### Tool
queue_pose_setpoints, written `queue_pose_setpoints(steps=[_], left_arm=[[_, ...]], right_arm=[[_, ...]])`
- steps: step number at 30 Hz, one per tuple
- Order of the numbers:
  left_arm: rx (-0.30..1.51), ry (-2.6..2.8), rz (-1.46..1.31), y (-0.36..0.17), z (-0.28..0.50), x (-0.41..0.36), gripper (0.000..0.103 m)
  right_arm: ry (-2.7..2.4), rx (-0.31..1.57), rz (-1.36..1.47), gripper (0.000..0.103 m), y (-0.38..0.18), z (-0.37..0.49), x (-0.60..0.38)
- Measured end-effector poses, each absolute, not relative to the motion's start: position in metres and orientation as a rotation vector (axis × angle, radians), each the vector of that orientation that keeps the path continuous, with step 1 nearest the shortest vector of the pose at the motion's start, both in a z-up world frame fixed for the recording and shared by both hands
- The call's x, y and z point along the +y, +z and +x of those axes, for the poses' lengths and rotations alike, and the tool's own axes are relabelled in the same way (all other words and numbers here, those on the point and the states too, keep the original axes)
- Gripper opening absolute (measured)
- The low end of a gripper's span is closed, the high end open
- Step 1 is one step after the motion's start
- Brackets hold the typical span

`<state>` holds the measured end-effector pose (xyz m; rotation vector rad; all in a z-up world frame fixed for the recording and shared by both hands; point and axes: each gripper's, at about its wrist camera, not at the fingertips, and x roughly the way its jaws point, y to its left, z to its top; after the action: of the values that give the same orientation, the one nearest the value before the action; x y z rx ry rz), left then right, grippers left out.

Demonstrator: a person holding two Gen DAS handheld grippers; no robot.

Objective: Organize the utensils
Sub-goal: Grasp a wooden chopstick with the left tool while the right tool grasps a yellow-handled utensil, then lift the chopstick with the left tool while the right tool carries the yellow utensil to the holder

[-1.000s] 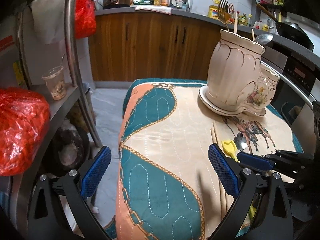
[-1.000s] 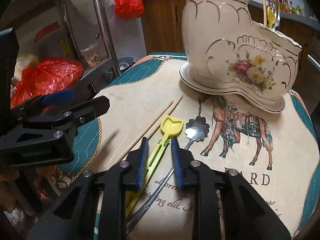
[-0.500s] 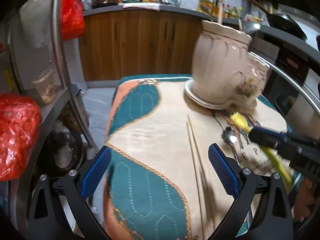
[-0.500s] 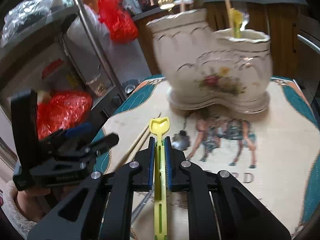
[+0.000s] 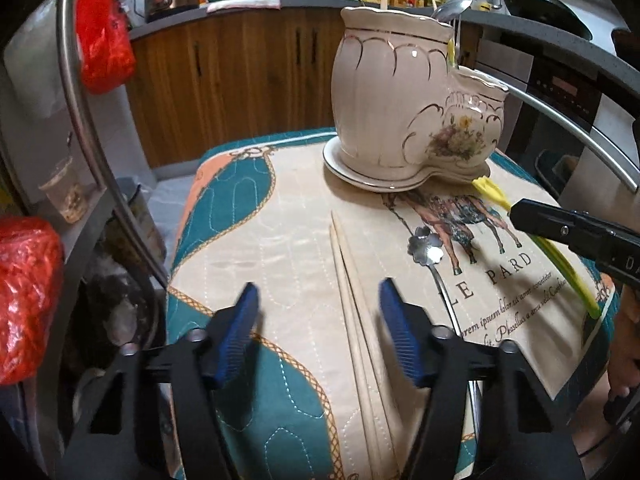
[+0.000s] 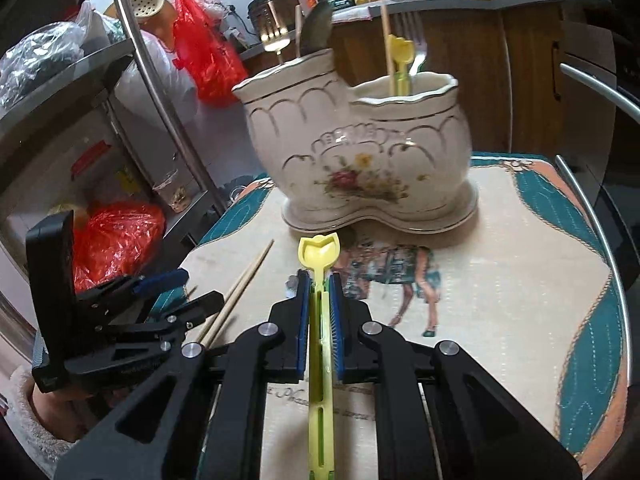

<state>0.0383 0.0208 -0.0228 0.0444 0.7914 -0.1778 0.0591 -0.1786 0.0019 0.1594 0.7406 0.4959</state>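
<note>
Yellow plastic spoon (image 6: 319, 256) in ribbed blue jaws.

Both units are matte black plastic linkages. The left gripper (image 5: 316, 316) carries ribbed blue pads (image 5: 240, 324) and round silver pivot screws. The right gripper (image 6: 319, 312) has matching blue pads (image 6: 303, 320) and silver screws. Lower left of the right wrist view: pale fuzzy sleeve (image 6: 24, 416).
</note>
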Motion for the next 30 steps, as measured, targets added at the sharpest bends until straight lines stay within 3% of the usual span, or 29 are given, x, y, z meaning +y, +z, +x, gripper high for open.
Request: queue_pose_setpoints(steps=[2,5,17,22,30], left_arm=[[0.807,-0.182,0.046,-0.025,0.04,0.021,0.042],[0.832,-0.184,0.047,-0.028,0.043,0.02,0.031],[0.881,-0.181,0.144,-0.03,0.043,0.001,0.03],[0.877,-0.181,0.148,-0.03,0.051,-0.002,0.008],[0.819,-0.197,0.077,-0.024,0.054,0.008,0.006]], right_arm=[[0.496,0.739,0.159,0.01,0.002,0.059,-0.181],[0.501,0.74,0.154,0.01,0.002,0.059,-0.181],[0.509,0.738,0.15,0.01,0.003,0.058,-0.182],[0.511,0.742,0.155,0.01,0.002,0.06,-0.182],[0.518,0.722,0.164,0.01,0.006,0.058,-0.187]])
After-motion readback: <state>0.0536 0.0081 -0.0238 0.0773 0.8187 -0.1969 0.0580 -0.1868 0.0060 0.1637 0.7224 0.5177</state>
